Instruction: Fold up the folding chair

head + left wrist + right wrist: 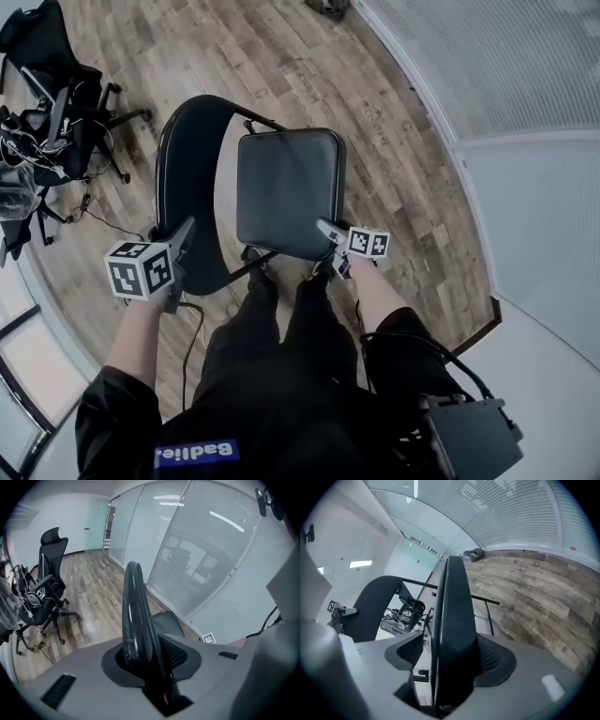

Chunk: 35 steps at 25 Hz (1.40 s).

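The black folding chair stands just before my legs. Its padded seat (286, 192) is tipped up, and its curved backrest (187, 178) is to the left. My left gripper (183, 234) is at the backrest's near edge. In the left gripper view the backrest's rim (133, 611) runs between the jaws of the left gripper (150, 667), and the pads sit against it. My right gripper (330, 232) is at the seat's near right corner. In the right gripper view the seat (457, 620) stands edge-on between the jaws of the right gripper (450, 667). One pad lies against it and a gap shows at the other.
A black office chair (56, 103) hung with cables stands on the wood floor at the far left. A frosted glass wall (487, 66) curves round the right side. My legs (281, 356) are right behind the folding chair, and a black pack (469, 436) hangs at my right hip.
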{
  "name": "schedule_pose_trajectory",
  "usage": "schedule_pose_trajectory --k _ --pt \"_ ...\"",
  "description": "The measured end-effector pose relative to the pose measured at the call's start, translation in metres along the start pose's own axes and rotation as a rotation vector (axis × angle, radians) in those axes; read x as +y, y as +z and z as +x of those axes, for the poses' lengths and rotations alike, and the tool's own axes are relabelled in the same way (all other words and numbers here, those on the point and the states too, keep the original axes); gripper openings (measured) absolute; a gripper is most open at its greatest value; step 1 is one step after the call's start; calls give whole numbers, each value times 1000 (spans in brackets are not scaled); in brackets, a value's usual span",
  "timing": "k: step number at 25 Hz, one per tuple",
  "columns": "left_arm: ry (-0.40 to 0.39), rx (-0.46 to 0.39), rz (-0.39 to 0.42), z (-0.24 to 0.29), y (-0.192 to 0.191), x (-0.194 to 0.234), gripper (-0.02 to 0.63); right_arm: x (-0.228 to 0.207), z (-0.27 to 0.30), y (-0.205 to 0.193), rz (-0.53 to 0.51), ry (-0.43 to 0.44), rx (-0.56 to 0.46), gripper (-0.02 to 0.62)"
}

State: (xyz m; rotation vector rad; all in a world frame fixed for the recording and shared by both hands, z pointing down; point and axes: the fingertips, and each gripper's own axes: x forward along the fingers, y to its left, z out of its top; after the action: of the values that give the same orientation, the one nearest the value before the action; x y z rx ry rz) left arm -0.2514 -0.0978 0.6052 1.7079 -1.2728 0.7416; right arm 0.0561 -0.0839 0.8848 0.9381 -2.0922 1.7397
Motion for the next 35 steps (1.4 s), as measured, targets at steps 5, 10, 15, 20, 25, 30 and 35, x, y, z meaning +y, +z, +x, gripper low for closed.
schedule_pose_trajectory --k 5,10,15,20,25,30,35 --pt "10 -3 2 -30 7 21 97 71 15 -12 -129 -19 89 305" --pt "30 -16 -19 -52 12 37 87 125 25 -20 -231 -53 170 281" --pt "41 -8 -23 -70 14 42 87 183 43 -31 -303 -64 218 261" --pt "69 -10 -8 -88 25 44 87 240 64 -42 -391 -55 315 248" --pt "79 -11 -14 -105 27 63 87 301 103 -61 -466 -68 405 247" --pt "79 -13 -23 -117 28 81 87 348 142 -78 -507 -109 468 245" --pt "95 -16 -20 -123 29 99 87 375 171 -90 -561 -136 505 247"
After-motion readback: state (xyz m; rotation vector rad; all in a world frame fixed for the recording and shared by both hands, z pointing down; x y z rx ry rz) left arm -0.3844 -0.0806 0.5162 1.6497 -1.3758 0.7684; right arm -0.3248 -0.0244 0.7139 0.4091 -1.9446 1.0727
